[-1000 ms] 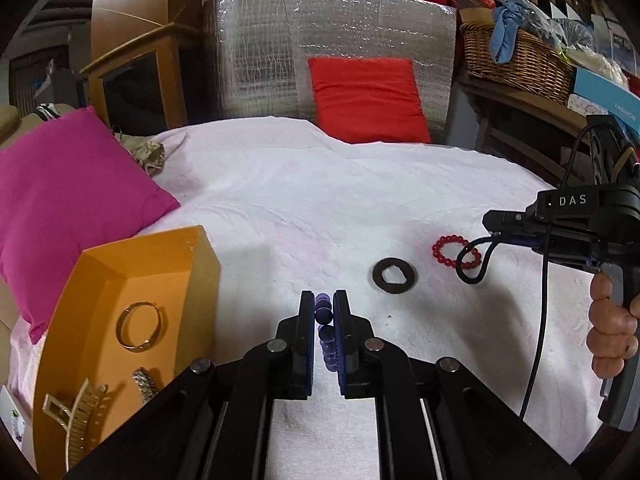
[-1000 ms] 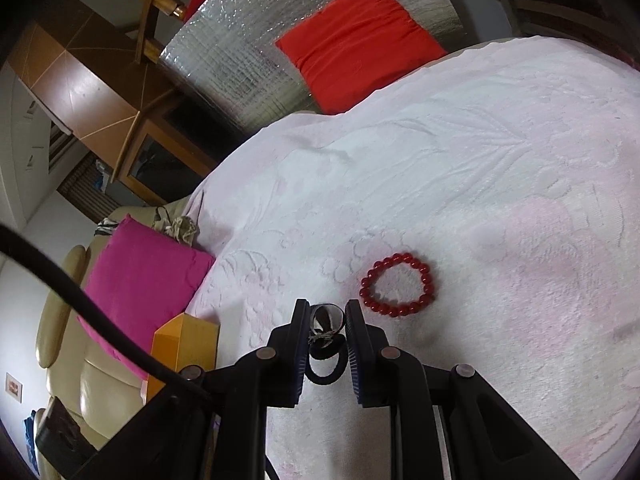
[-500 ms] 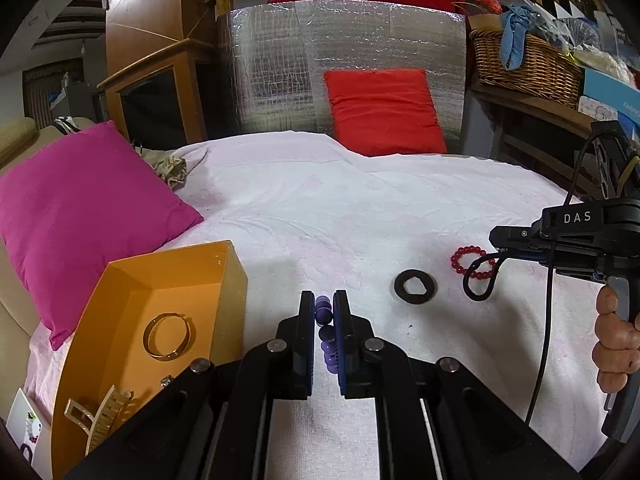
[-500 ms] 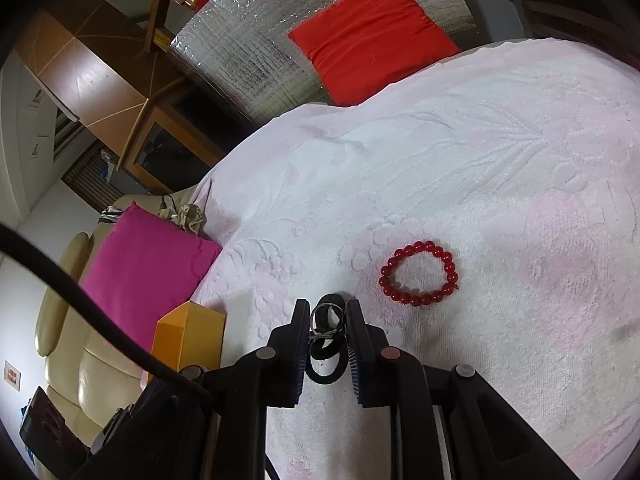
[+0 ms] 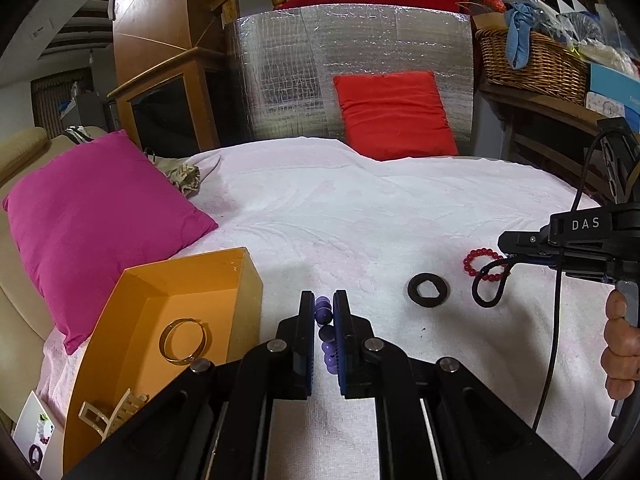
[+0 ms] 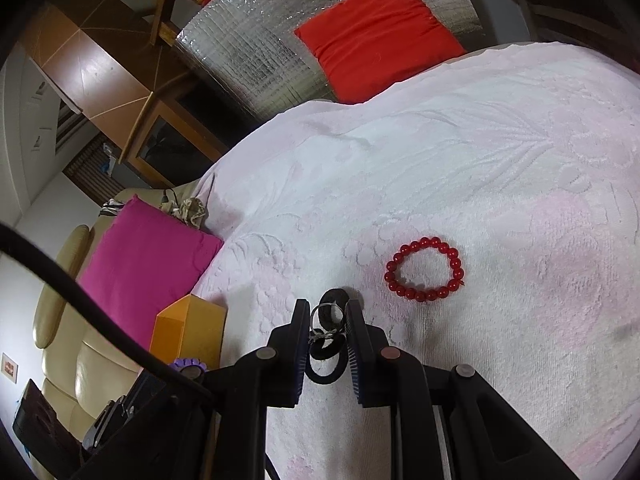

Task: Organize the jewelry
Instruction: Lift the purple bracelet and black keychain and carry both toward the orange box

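My left gripper (image 5: 323,307) is shut on a purple bead bracelet (image 5: 325,334), held above the white cloth just right of the orange box (image 5: 244,280). The box holds a gold bangle (image 5: 185,340) and a cream hair clip (image 5: 112,416). My right gripper (image 6: 328,314) is shut on a black hair tie with a small silver ring (image 6: 325,354); the tie hangs as a loop in the left wrist view (image 5: 489,286). A red bead bracelet (image 6: 424,268) lies on the cloth ahead of it, also in the left wrist view (image 5: 480,258). A dark flat ring (image 5: 428,290) lies mid-cloth.
A magenta cushion (image 5: 96,224) leans at the left beside the box. A red cushion (image 5: 394,114) and a silver foil panel (image 5: 280,72) stand at the back. A wicker basket (image 5: 528,60) sits on a shelf at the right. A card (image 5: 36,432) lies at lower left.
Both grippers have lifted and tilted back with their loads; the box, dark ring and red bracelet sit lower and nearer in view. Both grips are unchanged.
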### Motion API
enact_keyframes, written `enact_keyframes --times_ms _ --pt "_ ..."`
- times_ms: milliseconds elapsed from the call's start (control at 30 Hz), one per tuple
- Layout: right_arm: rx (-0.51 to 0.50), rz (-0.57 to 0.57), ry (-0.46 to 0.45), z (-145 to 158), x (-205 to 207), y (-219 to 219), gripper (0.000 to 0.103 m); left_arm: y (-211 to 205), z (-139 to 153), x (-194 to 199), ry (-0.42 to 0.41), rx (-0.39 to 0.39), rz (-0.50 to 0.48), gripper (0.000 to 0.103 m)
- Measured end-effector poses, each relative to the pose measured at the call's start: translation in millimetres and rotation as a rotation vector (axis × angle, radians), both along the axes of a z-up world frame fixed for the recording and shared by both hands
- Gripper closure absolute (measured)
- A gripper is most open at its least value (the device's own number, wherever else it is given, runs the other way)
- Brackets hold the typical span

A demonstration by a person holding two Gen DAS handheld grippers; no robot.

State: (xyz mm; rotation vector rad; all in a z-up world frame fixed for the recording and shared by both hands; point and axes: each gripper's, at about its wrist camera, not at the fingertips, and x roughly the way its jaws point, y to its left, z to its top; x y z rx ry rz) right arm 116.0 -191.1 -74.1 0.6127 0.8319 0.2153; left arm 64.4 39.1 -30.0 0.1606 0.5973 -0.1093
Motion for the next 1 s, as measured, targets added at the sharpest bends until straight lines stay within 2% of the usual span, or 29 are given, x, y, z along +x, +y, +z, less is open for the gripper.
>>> enact_keyframes --times_ms 567,1000 --pt "-0.006 0.022 -0.004 -0.2 0.2 15.0 0.083 14.0 11.6 -7.1 -0.050 0.013 0.052 0.094" --pt "0.013 0.062 -0.015 2.8 2.2 44.1 0.083 45.8 20.5 -12.9 -0.070 -0.021 0.104 0.094"
